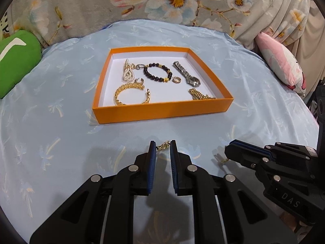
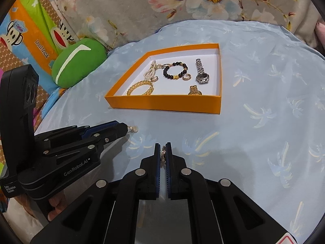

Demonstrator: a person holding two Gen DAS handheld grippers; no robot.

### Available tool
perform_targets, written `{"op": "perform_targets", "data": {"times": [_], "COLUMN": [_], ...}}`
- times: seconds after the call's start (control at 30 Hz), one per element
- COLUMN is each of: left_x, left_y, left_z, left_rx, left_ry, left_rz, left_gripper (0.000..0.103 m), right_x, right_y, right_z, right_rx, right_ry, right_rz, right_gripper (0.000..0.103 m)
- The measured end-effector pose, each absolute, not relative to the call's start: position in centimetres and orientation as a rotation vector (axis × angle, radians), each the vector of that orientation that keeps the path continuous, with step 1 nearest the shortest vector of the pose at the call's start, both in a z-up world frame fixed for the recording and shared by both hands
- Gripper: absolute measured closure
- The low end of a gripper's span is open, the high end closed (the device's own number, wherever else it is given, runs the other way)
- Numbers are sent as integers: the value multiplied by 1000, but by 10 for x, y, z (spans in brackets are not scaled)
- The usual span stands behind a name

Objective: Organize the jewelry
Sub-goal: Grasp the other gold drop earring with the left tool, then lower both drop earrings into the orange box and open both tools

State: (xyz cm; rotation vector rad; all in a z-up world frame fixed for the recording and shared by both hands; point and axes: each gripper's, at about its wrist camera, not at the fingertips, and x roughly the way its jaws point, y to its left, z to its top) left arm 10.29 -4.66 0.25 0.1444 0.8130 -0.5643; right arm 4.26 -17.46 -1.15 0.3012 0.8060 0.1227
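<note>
the bed [image 1: 61, 122], draped in a pale blue palm-print sheet, is carrying everything, with an orange box [image 1: 162, 109] sitting open well beyond both grippers, toward the far middle.

inside the box, things are lying in loose rows: a silver watch [image 1: 187, 74] at far right with its strap running near to far, a black bead bracelet [image 1: 157, 72] in the middle, a pearl piece [image 1: 128, 73] at far left, a gold cuff bangle [image 1: 132, 95] at near left, a gold link band [image 1: 200, 96] at near right, and a small gold ring [image 1: 176, 80] between beads and watch.

the left gripper [image 1: 163, 148] is pinching a small gold earring [image 1: 162, 146] at its fingertips, its jaws looking closed onto it with the piece sticking out ahead. the right gripper [image 2: 163, 150] is clamping another small gold-and-silver earring piece [image 2: 163, 154], jaws nearly together around it, the piece lying along the fingers.

the box is lying straight ahead of the left gripper and ahead, slightly left, of the right one; the left looks a little nearer. the bare white floor of the box in the near middle, between bangle and link band, seems the likeliest landing spot, so the carry probably needs to clear the near orange wall first.
</note>
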Motion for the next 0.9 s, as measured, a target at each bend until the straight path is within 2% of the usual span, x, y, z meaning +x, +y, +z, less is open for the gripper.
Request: {"op": "perform_targets", "data": {"times": [0.23,0.5,0.9], "left_x": [114,175,245], "left_y": [-51,-66,-80], "left_z": [37,65,32], "left_rx": [138,105,67], "left_ry": [737,675,735], "left_rz": [-559,-511,-463], "left_gripper": [90,90,90], "right_x": [69,134,202], "right_y": [-185,-206,-218], "right_z": [27,43,15], "right_rx": [251,277,289], "right_ry": [723,677,720], "right_rz": [109,85,59], "right_gripper": [99,99,99]}}
